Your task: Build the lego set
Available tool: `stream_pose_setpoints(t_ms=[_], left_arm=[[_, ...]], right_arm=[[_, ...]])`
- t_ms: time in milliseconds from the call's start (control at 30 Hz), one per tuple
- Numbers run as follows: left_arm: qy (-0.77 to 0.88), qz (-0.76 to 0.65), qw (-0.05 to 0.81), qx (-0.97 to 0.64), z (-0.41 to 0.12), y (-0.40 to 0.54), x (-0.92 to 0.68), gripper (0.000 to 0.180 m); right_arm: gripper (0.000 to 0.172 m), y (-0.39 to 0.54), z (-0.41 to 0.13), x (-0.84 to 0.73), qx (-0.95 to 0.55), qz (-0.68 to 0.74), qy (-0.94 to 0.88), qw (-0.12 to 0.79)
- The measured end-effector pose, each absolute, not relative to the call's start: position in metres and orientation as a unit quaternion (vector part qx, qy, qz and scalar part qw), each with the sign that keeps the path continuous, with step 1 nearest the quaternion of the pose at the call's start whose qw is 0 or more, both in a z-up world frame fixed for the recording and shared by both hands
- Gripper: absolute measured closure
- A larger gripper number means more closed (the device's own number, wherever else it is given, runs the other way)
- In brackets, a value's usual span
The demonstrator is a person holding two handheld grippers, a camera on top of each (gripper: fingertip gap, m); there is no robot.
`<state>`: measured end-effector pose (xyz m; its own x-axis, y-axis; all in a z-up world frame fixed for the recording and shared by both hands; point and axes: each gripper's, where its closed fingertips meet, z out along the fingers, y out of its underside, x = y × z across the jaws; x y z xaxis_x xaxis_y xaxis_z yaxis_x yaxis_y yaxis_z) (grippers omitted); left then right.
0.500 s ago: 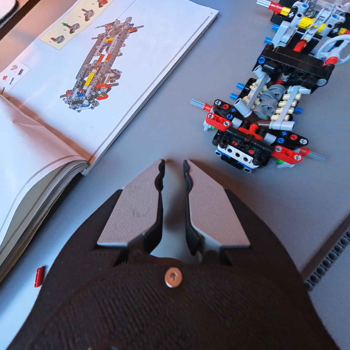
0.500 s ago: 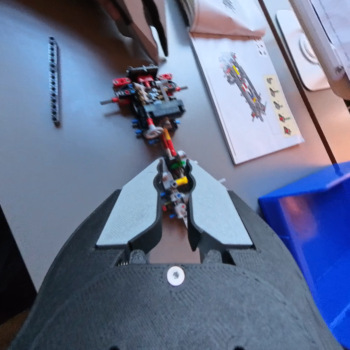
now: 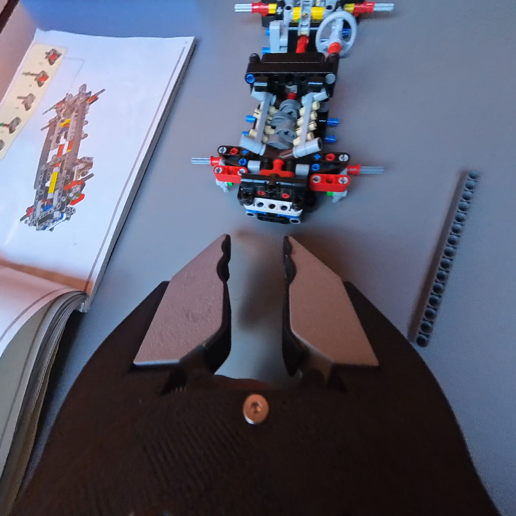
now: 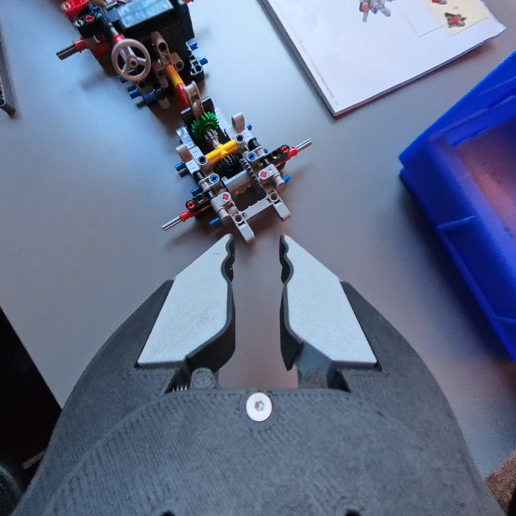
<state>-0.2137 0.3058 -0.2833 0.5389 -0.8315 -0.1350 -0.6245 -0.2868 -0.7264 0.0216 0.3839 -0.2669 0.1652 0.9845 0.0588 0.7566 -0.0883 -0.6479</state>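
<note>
While poised just short of the brick-built chassis [image 3: 282, 139], left gripper [image 3: 257, 240] released, fingers spread with only bare grey table [image 3: 173, 195] between them, nothing grasped. Right gripper [image 4: 255, 240] likewise released at the opposite end of the model, pads parted on air, one light-grey fork prong [image 4: 243, 229] of the frame reaching almost to the gap beside the left fingertip, no pad pressing on it. Chassis lying flat near the middle of the table, long axis running straight away from each claw: white-and-blue bumper end [image 3: 272, 208] toward the left gripper, grey forked end toward the right. In the right wrist view, axis slanting up and leftward. Open table on both flanks of the model. Along one side, a long dark-grey perforated beam [image 3: 446, 259] lying well apart from the model and roughly parallel to it. On the other side, an open instruction booklet [image 3: 111, 125], page edge near the model. Blue plastic bin [image 4: 474, 181] at the right of the right wrist view, clear of the chassis. Model itself black-framed, with red beams, blue pins, tan and grey engine parts, grey axle stubs sticking out sideways, a grey steering wheel [image 4: 130, 60], a green gear [image 4: 203, 125] and a yellow connector [image 4: 222, 150] farther along.
</note>
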Motion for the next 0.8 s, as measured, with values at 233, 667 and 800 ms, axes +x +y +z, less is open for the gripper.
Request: stream_pose_setpoints(t_ms=[233,667,800], left_arm=[[0.47,-0.138,0.38,-0.785,-0.283,0.303,-0.212,0.144],[0.481,-0.147,0.379,-0.777,-0.282,0.299,-0.201,0.128],[0.482,-0.151,0.377,-0.777,-0.283,0.299,-0.198,0.127]], right_arm=[[0.14,0.381,-0.274,0.018,-0.708,0.219,-0.613,0.273],[0.142,0.367,-0.288,0.005,-0.698,0.244,-0.623,0.254],[0.143,0.367,-0.286,0.008,-0.698,0.24,-0.625,0.254]])
